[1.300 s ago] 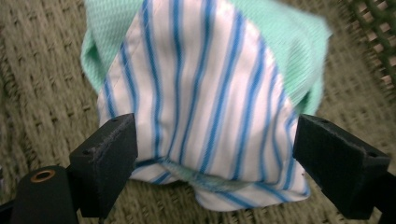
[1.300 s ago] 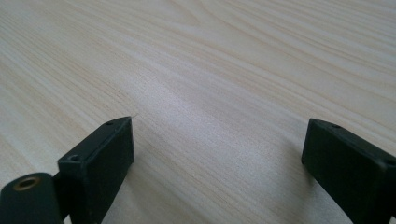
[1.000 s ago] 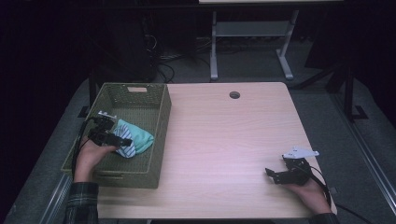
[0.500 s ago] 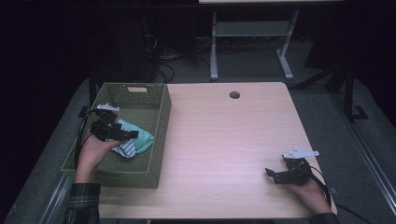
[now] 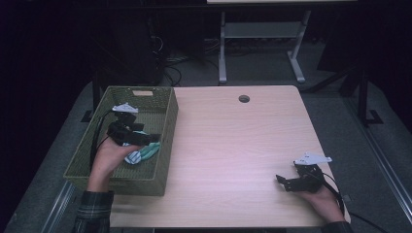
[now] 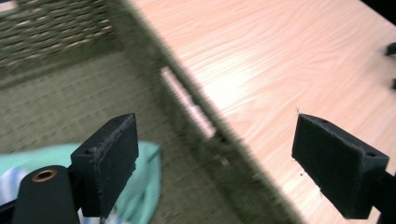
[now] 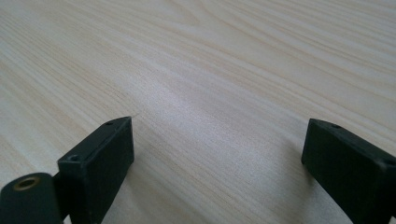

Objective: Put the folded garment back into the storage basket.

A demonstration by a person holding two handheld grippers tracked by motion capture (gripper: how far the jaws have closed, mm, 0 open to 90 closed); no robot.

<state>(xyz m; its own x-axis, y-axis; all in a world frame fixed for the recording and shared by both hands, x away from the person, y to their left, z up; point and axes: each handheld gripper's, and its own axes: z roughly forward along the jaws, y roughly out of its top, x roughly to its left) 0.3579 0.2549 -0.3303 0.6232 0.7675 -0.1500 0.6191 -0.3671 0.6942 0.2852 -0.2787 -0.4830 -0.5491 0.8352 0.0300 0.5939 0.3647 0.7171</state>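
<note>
A green woven basket stands on the left part of the wooden table. Inside it lies a teal and white striped cloth, whose teal edge shows low in the left gripper view. My left gripper hovers over the basket, just above the cloth, jaws wide apart with nothing between them. The basket's right wall runs between the jaws in that view. My right gripper rests near the table's front right, open over bare wood.
A round cable hole sits near the table's far edge. Beyond the table stand a grey metal frame and cables on the dark floor. Bare tabletop stretches between the basket and the right gripper.
My left gripper has lifted off the cloth and swung right toward the basket's wall, leaving the cloth lying in the basket. The right gripper has stayed put.
</note>
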